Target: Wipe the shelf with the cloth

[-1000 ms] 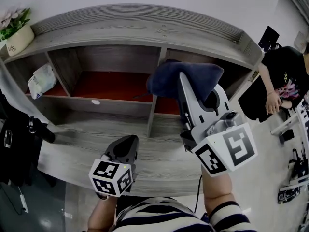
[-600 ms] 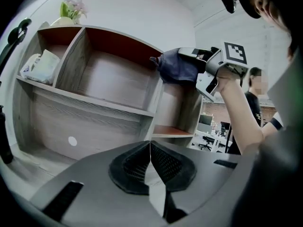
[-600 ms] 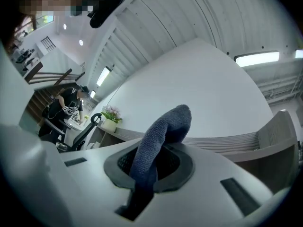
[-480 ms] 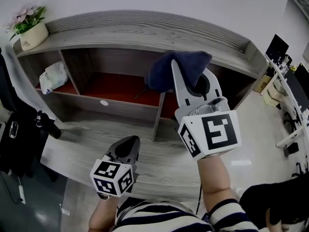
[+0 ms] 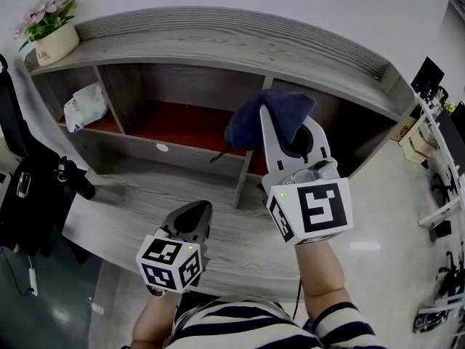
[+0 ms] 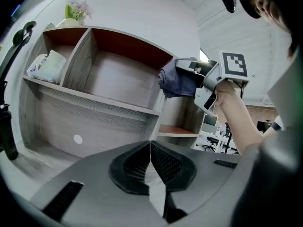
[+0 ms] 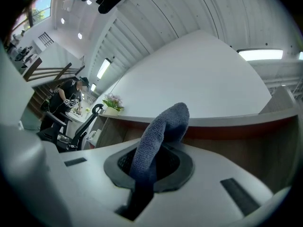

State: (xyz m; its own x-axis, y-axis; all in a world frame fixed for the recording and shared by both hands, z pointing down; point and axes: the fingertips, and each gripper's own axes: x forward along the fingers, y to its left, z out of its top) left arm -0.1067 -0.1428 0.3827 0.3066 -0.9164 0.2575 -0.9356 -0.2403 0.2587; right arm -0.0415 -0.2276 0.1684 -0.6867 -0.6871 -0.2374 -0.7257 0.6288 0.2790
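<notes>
— Where's the cloth?
— Bunched up and pinched between the jaws of the right gripper, in front of the upright divider of the shelf (I can't tell whether it touches the wood).
— And the right-hand compartment?
— Mostly hidden behind cloth and gripper.
— The left gripper?
— Jaws pressed together on nothing, low over the lower board, well apart from the cloth.

Potted flowers, white packet
</notes>
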